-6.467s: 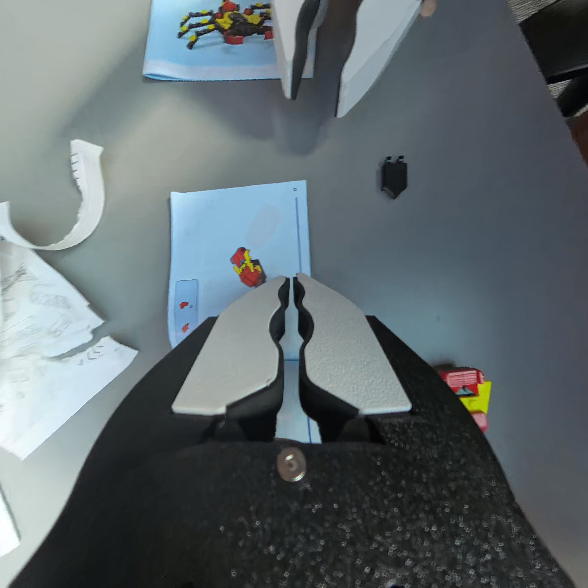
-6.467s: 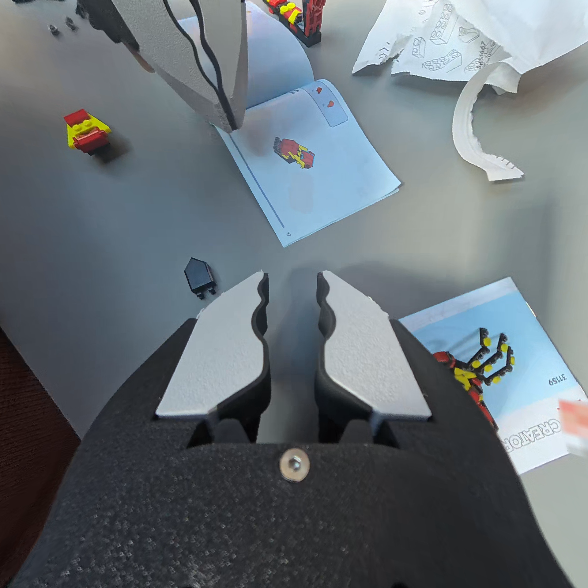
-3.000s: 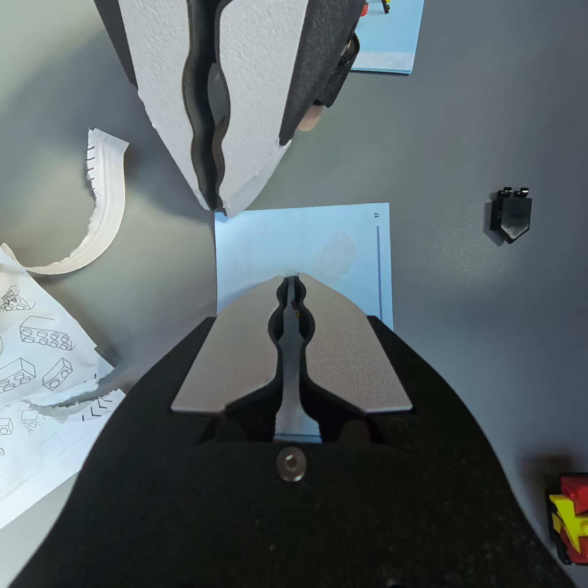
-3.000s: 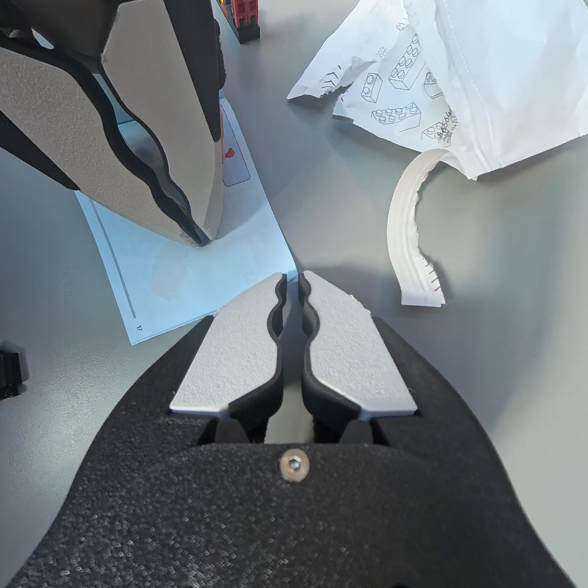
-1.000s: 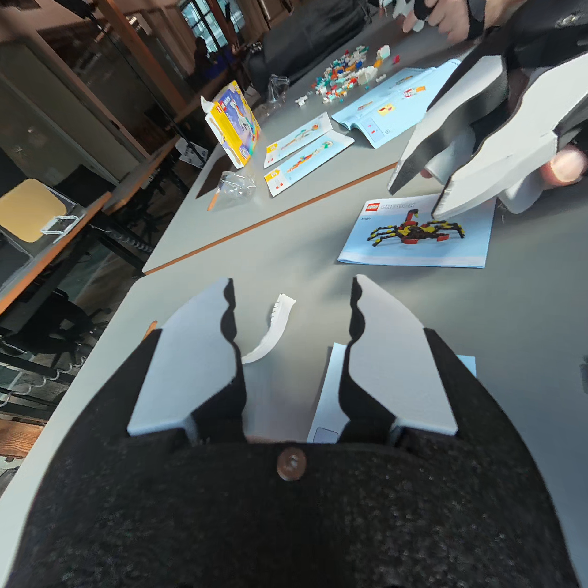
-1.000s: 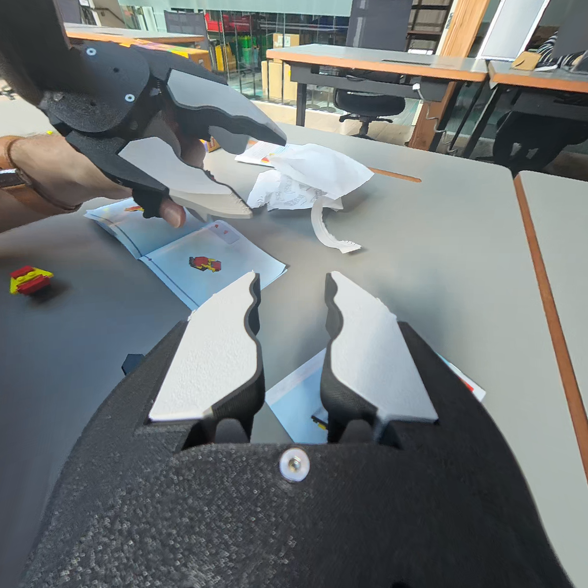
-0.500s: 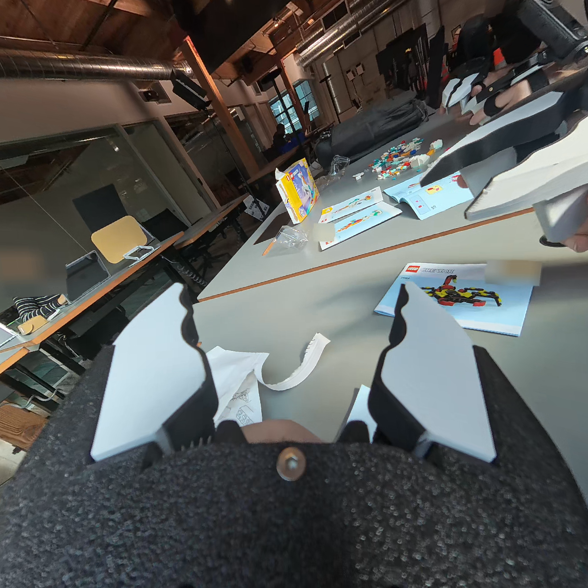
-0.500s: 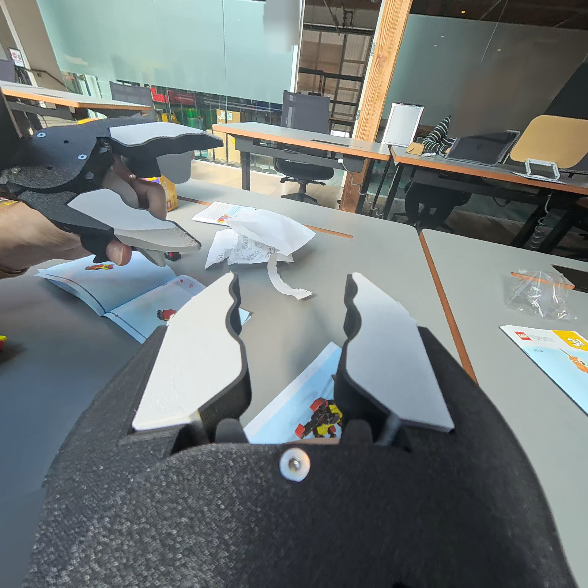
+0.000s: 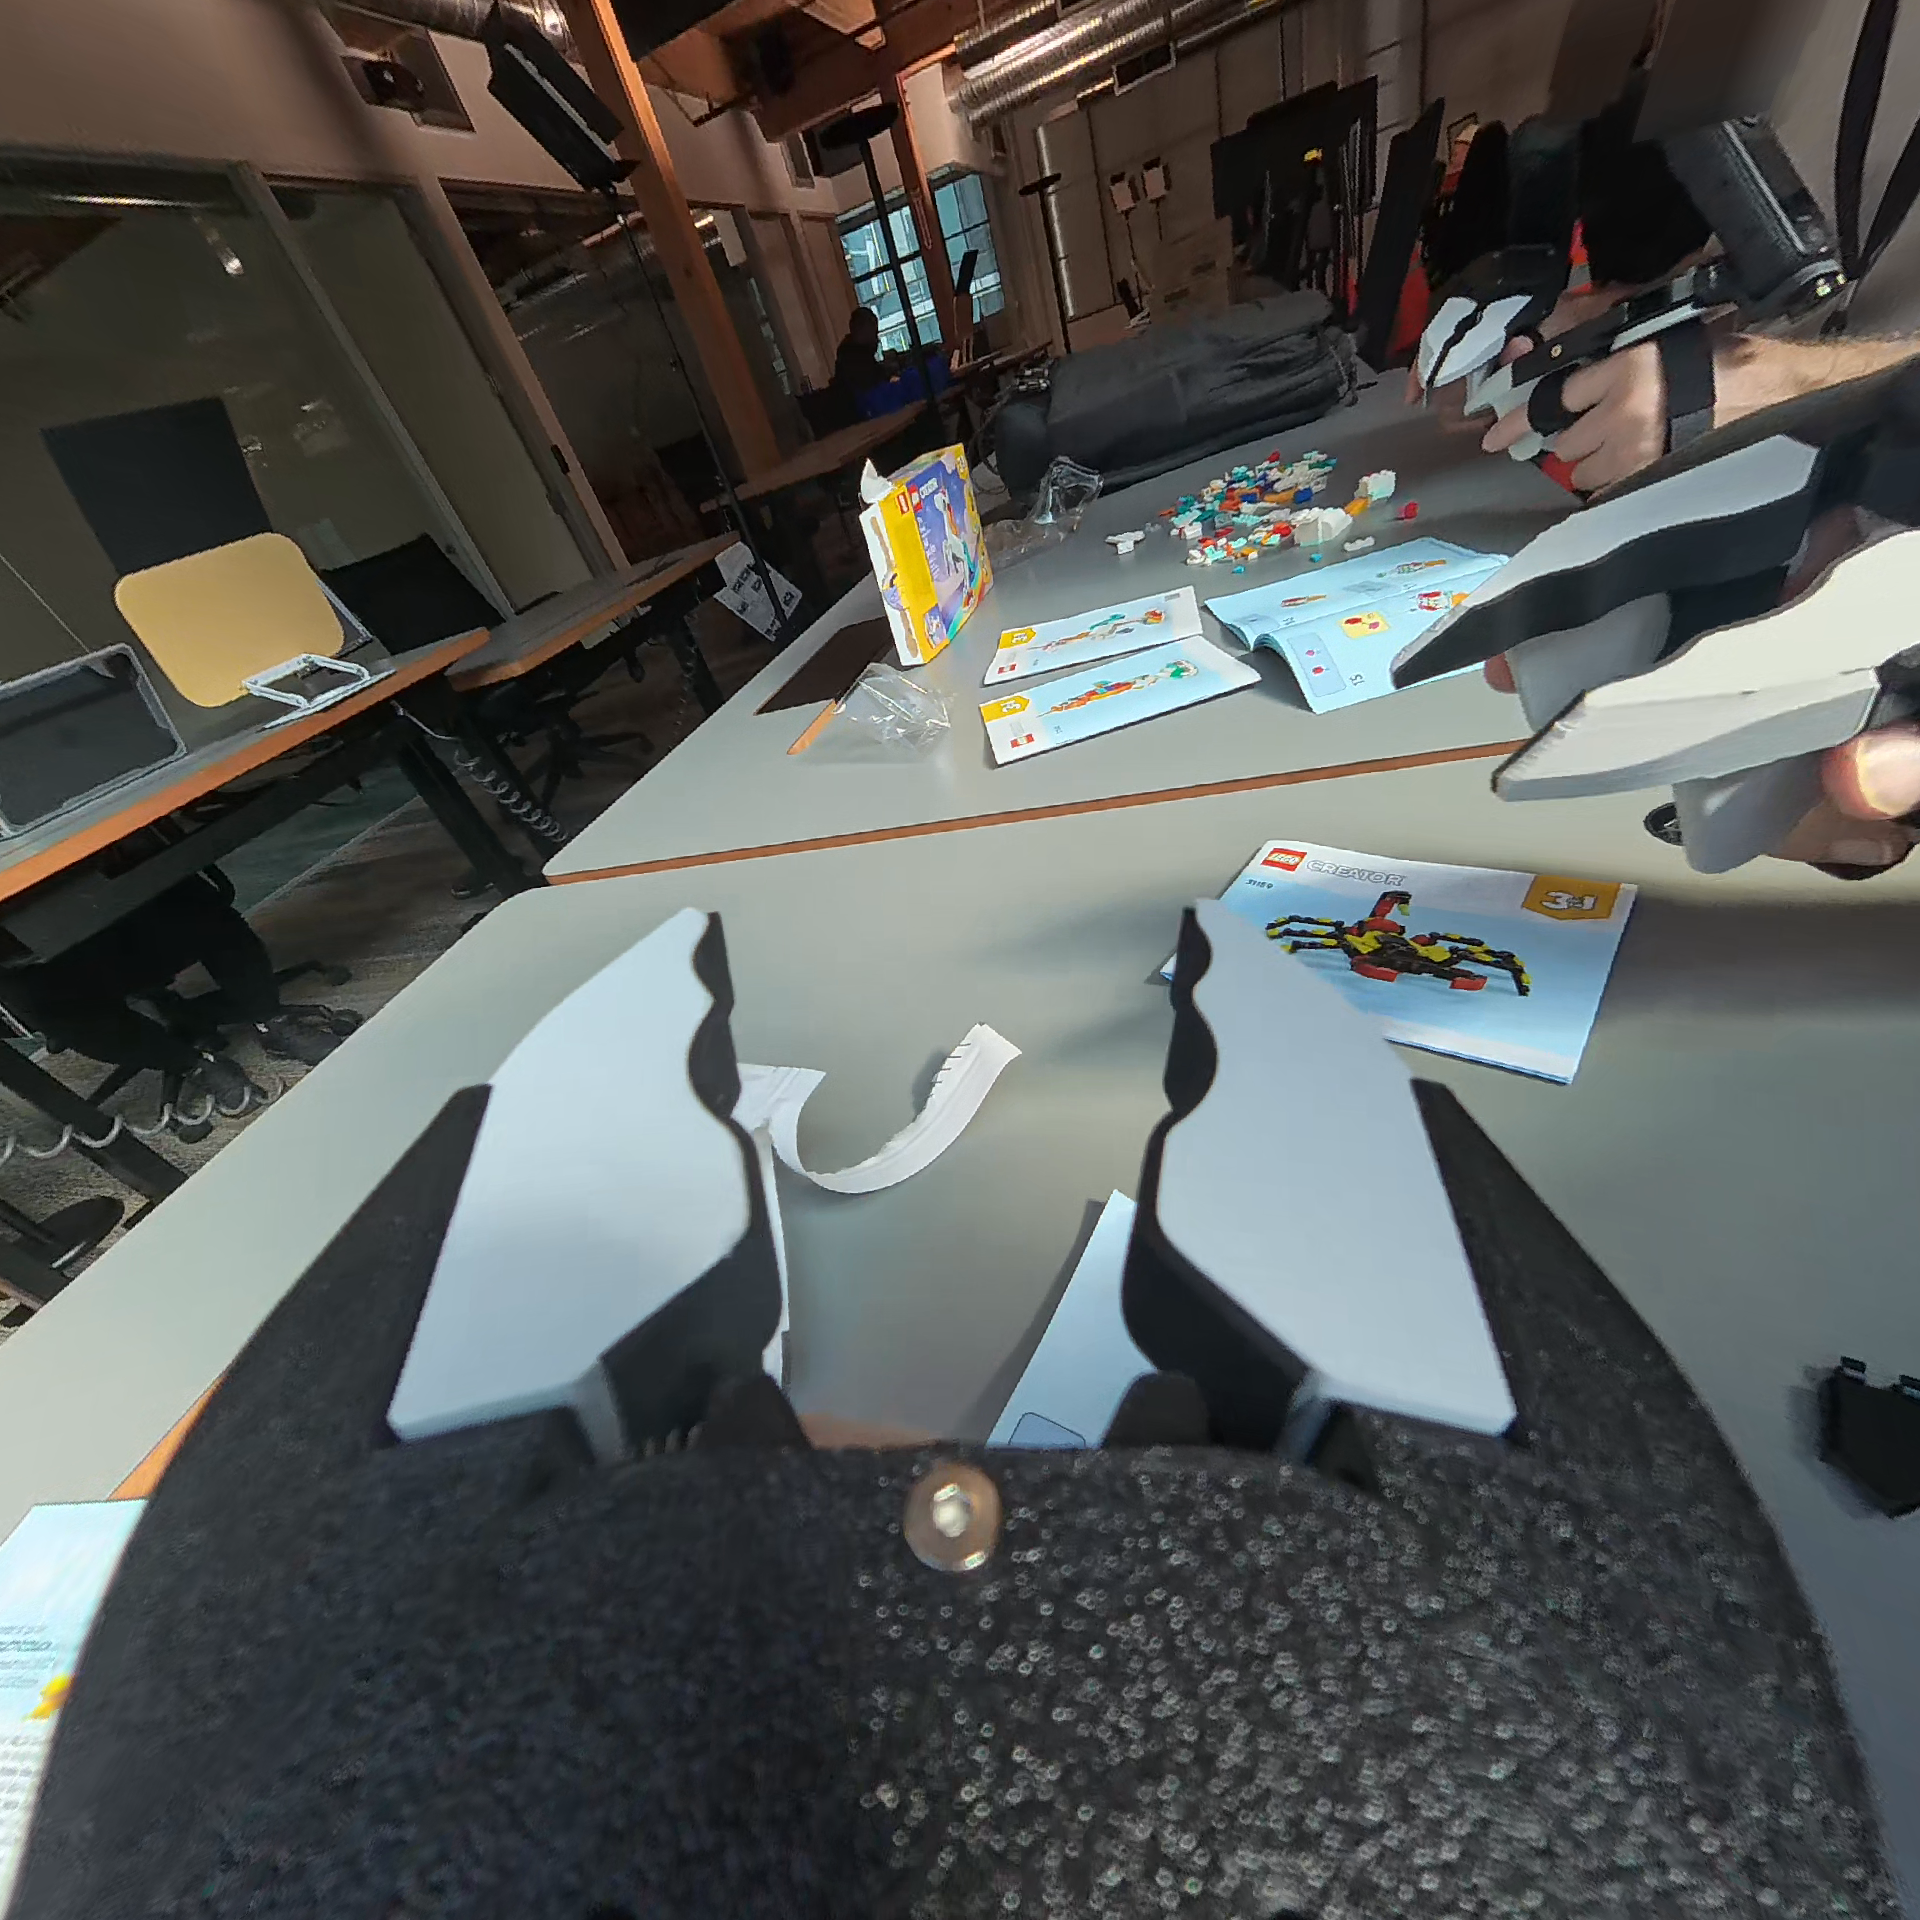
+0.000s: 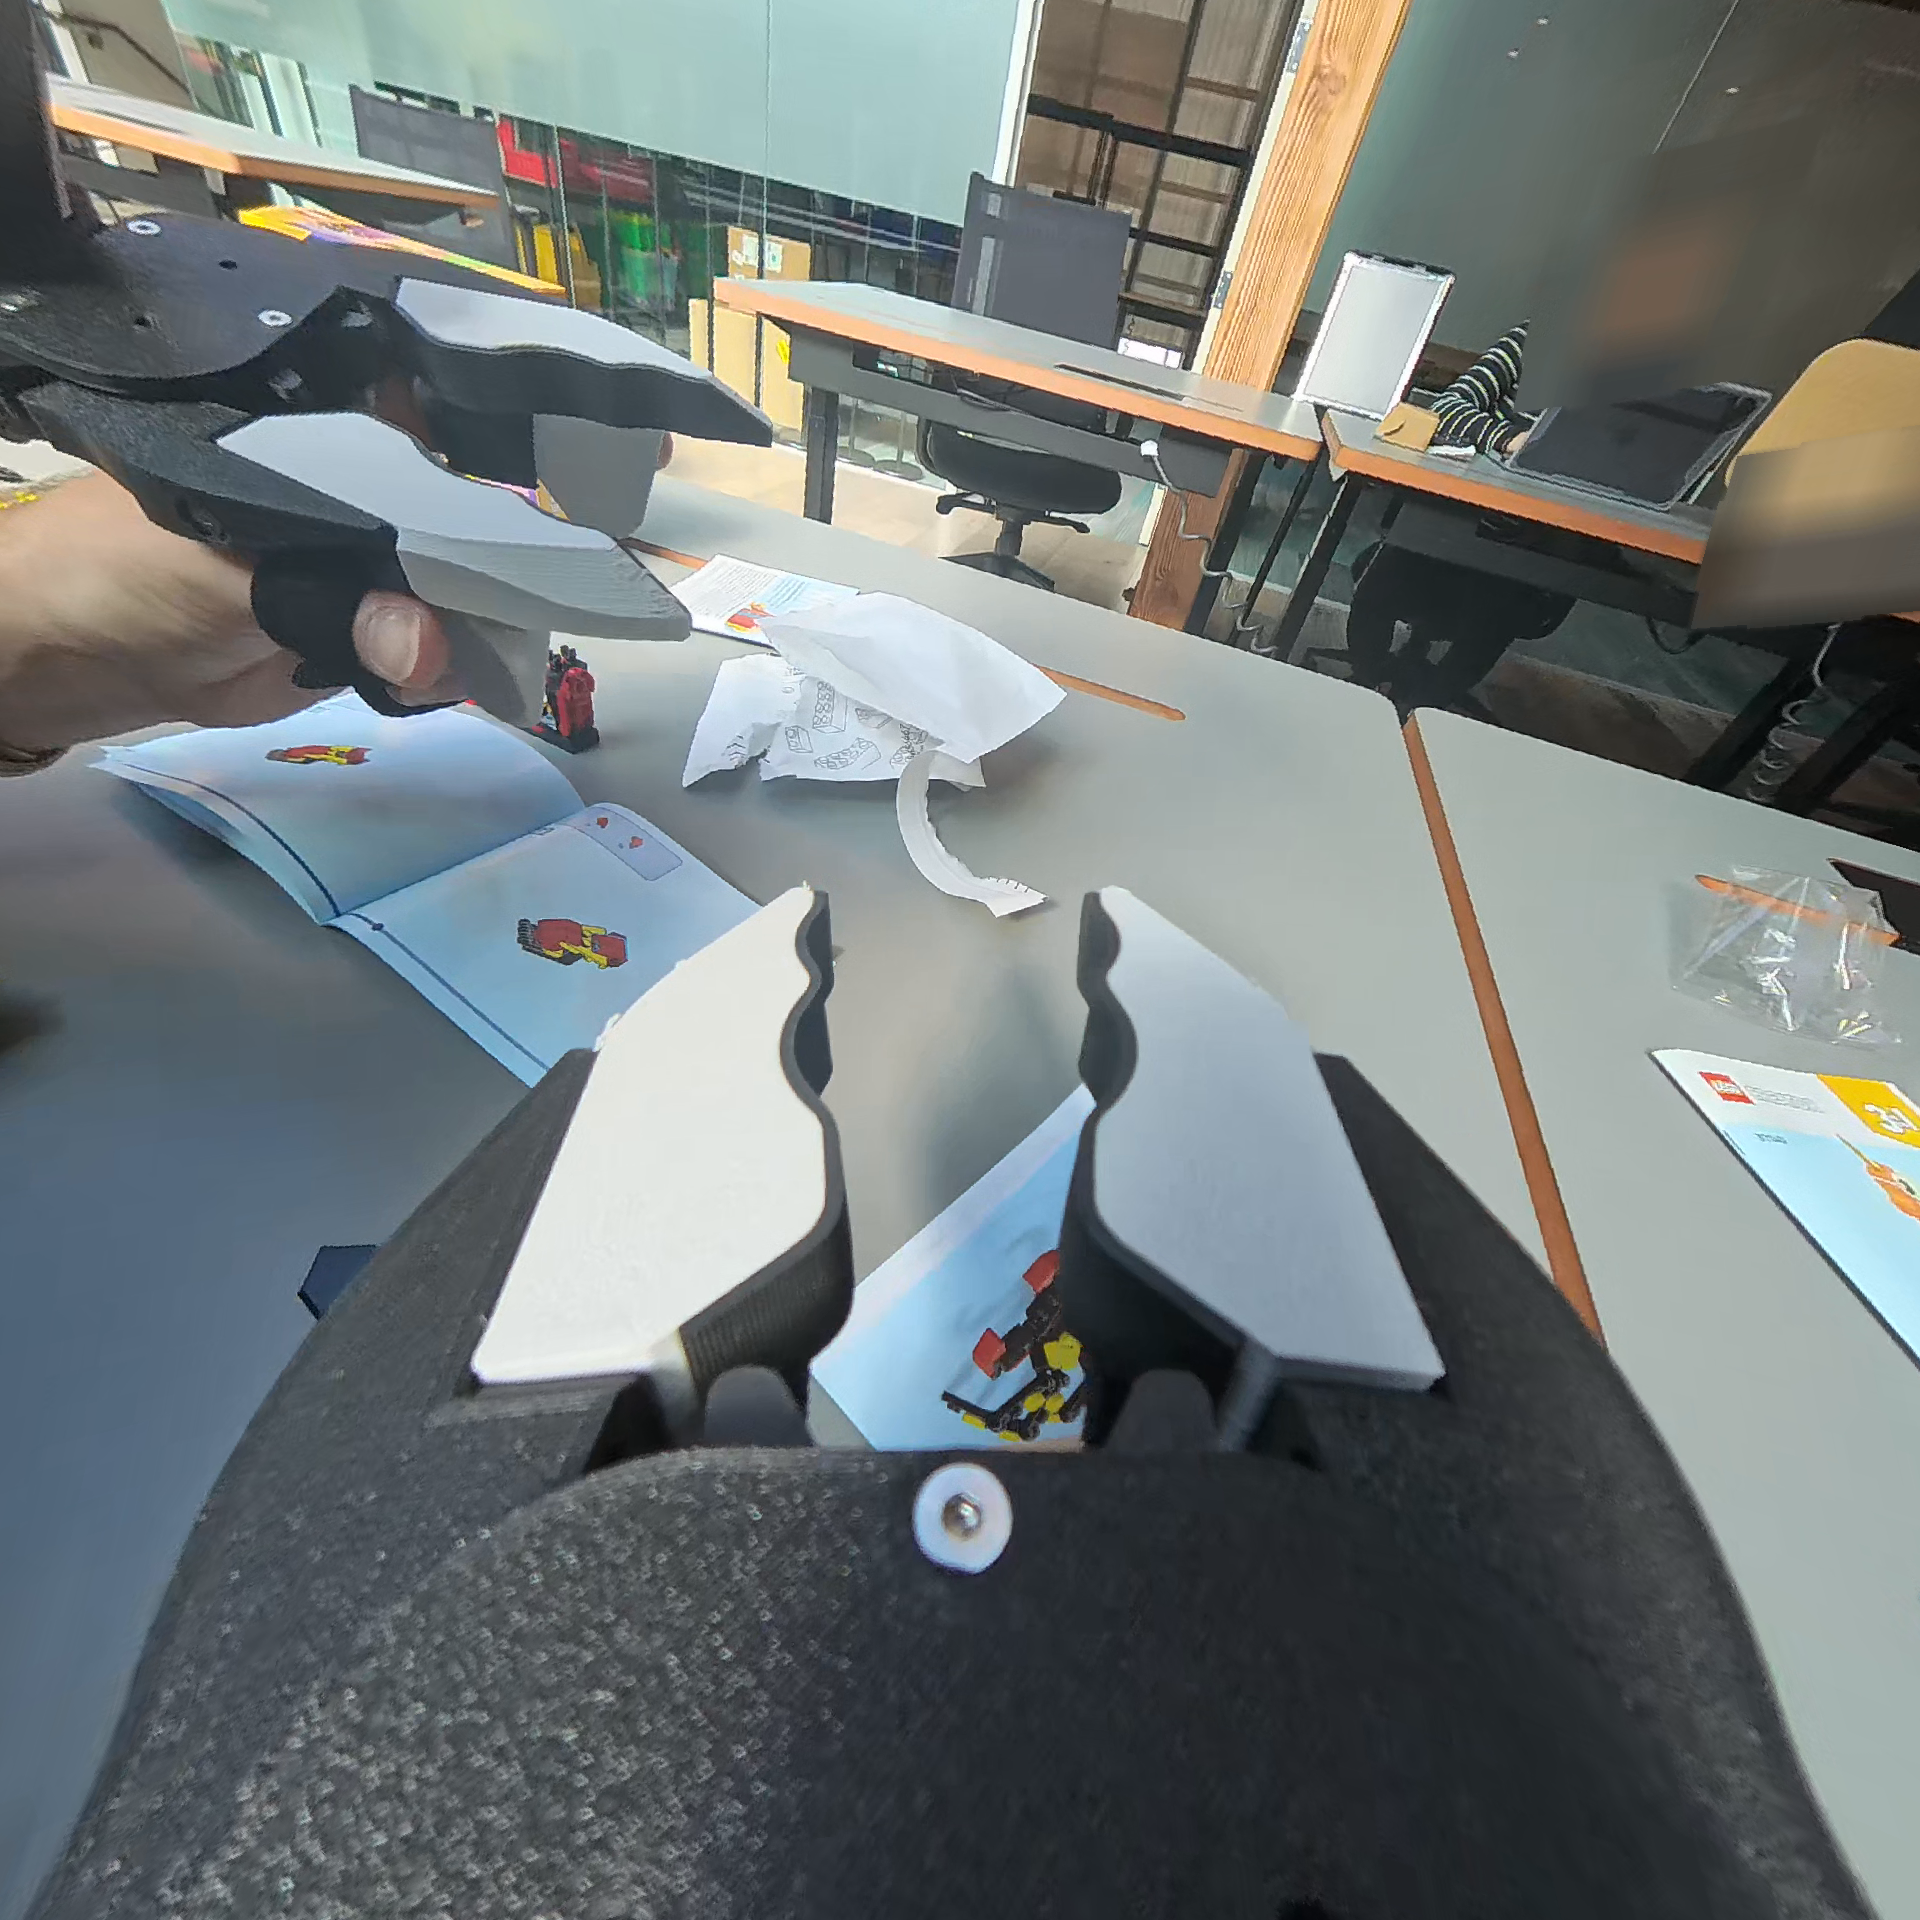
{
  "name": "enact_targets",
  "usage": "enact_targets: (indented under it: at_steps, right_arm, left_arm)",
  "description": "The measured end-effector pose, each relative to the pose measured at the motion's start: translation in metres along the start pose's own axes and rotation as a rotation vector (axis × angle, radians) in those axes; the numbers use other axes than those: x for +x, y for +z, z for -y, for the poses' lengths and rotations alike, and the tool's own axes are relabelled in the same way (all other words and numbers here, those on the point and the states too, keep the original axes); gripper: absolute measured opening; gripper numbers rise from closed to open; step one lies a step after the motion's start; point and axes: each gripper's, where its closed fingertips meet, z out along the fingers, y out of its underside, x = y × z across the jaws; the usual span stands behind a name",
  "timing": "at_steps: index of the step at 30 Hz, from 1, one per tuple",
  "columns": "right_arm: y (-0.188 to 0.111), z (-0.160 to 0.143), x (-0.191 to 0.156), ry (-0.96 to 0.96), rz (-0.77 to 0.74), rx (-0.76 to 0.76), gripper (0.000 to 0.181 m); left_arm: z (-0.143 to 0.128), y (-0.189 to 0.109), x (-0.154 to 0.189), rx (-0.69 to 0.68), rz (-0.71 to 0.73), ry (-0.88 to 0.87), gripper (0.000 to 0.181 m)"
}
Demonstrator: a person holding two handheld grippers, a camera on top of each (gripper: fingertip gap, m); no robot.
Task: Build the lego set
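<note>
Both grippers are lifted above the grey table and empty. My left gripper (image 9: 951, 925) is open wide; it also shows at the left of the right wrist view (image 10: 717, 520). My right gripper (image 10: 951, 904) is open; it shows at the right of the left wrist view (image 9: 1455, 717). An open instruction booklet (image 10: 499, 883) lies on the table. A closed booklet with a scorpion picture (image 9: 1423, 956) lies farther right, partly under my right gripper (image 10: 956, 1299). A small red and black lego build (image 10: 566, 701) stands behind the open booklet. A black lego piece (image 9: 1870, 1439) lies at the right edge.
A torn white paper bag (image 10: 883, 696) and its curled strip (image 9: 894, 1132) lie on the table. The neighbouring table holds a lego box (image 9: 925, 551), booklets (image 9: 1101, 686), a clear plastic bag (image 10: 1777, 956) and loose bricks (image 9: 1268, 509). Another person's hand (image 9: 1579, 405) holds a gripper there. Left tips and right tips are each some 15 cm from the black lego piece (image 9: 1870, 1439).
Both grippers have risen off the booklet, tilted up to look across the room, and opened wider. The red and yellow build has left view.
</note>
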Motion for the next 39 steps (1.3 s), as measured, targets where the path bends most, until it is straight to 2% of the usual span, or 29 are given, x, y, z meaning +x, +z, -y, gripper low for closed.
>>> enact_targets:
  at_steps: [2, 3, 8, 16, 24, 28, 33, 35, 37, 39]
  right_arm:
    - [-0.001, 0.002, 0.002, 0.009, -0.007, 0.013, 0.039]
    - [-0.001, 0.002, 0.003, 0.007, -0.009, 0.015, 0.037]
    - [0.000, 0.000, 0.005, -0.014, -0.026, 0.000, 0.035]
    - [0.000, -0.002, 0.004, -0.001, -0.021, -0.004, 0.031]
    - [-0.002, -0.001, 0.005, 0.019, -0.009, 0.007, 0.031]
    - [-0.004, 0.010, 0.025, 0.019, -0.034, 0.031, 0.031]
    - [-0.005, 0.032, 0.054, 0.158, -0.018, 0.104, 0.031]
    - [-0.003, 0.031, 0.044, 0.162, 0.009, 0.104, 0.031]
    - [-0.001, 0.036, 0.022, 0.171, 0.098, 0.126, 0.031]
    - [0.001, 0.039, 0.022, 0.130, 0.077, 0.132, 0.031]
  left_arm:
    - [0.006, -0.001, 0.002, 0.036, -0.004, 0.019, 0.068]
    - [0.009, -0.002, 0.002, 0.052, -0.004, 0.030, 0.067]
    - [0.008, 0.001, -0.001, 0.056, 0.023, 0.046, 0.071]
    - [0.005, 0.002, -0.001, 0.036, 0.024, -0.019, 0.075]
    - [0.003, 0.003, -0.001, 0.024, 0.042, 0.051, 0.082]
    - [0.006, 0.002, -0.002, 0.037, 0.030, 0.031, 0.084]
    - [0.012, -0.004, -0.007, 0.050, 0.004, -0.001, 0.080]
    - [0.009, -0.009, -0.019, 0.039, 0.037, -0.013, 0.078]
    - [0.006, -0.015, -0.033, 0.030, 0.065, -0.062, 0.075]
    - [0.005, -0.018, -0.031, 0.027, 0.032, -0.114, 0.073]
